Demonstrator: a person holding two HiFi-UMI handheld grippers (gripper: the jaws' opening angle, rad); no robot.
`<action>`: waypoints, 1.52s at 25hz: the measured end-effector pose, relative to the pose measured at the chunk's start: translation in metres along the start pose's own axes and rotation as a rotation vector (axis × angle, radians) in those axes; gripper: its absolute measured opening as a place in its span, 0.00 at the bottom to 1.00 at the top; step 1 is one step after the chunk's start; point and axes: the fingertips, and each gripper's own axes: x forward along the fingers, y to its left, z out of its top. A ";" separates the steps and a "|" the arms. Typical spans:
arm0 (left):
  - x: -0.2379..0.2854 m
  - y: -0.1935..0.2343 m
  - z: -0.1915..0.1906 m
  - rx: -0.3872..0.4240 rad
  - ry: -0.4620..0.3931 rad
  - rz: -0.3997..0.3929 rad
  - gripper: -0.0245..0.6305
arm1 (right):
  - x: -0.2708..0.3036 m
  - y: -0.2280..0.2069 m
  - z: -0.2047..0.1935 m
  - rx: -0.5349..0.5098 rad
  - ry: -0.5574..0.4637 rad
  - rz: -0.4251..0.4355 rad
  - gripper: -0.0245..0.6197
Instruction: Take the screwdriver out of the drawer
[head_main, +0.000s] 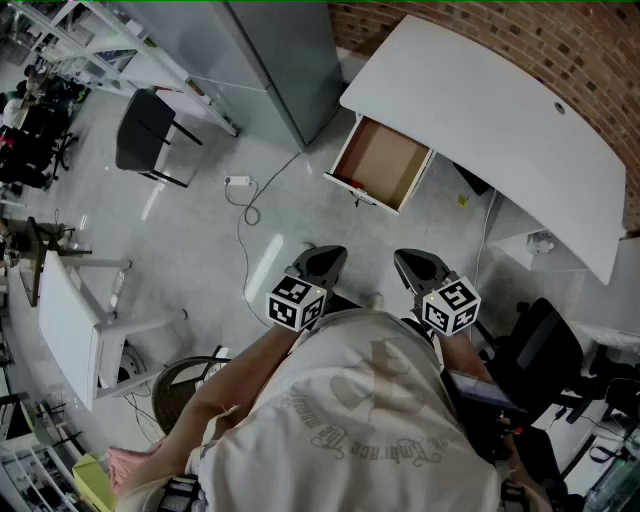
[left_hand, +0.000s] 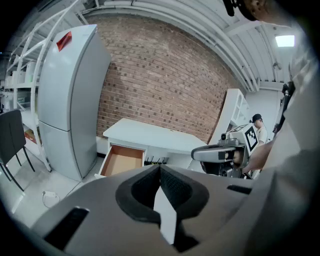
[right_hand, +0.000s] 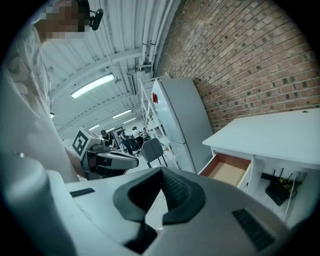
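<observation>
The white desk (head_main: 480, 110) stands against the brick wall with its drawer (head_main: 385, 160) pulled out. The drawer's brown inside looks bare from here, and I make out no screwdriver in any view. Both grippers are held close to the person's body, well short of the desk. My left gripper (head_main: 322, 258) is shut with nothing between its jaws, and so is my right gripper (head_main: 412, 262). The left gripper view looks over the shut jaws (left_hand: 160, 170) at the drawer (left_hand: 121, 160). The right gripper view shows the shut jaws (right_hand: 161, 172) and the drawer (right_hand: 229, 169) to the right.
A grey fridge (head_main: 280, 50) stands left of the desk. A white cable and plug (head_main: 245, 195) lie on the floor between me and the drawer. A black chair (head_main: 150, 130) is far left, a white table (head_main: 70, 320) nearer left, an office chair (head_main: 545, 345) at right.
</observation>
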 end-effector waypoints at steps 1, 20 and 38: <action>-0.002 0.002 0.002 0.001 -0.003 0.003 0.07 | 0.001 0.001 0.000 0.002 0.002 0.000 0.07; -0.003 -0.011 0.002 0.027 0.006 0.002 0.07 | -0.005 0.003 -0.006 0.010 -0.001 -0.028 0.07; -0.033 0.005 -0.011 -0.028 -0.015 0.064 0.07 | 0.009 0.027 -0.009 0.010 0.013 0.013 0.07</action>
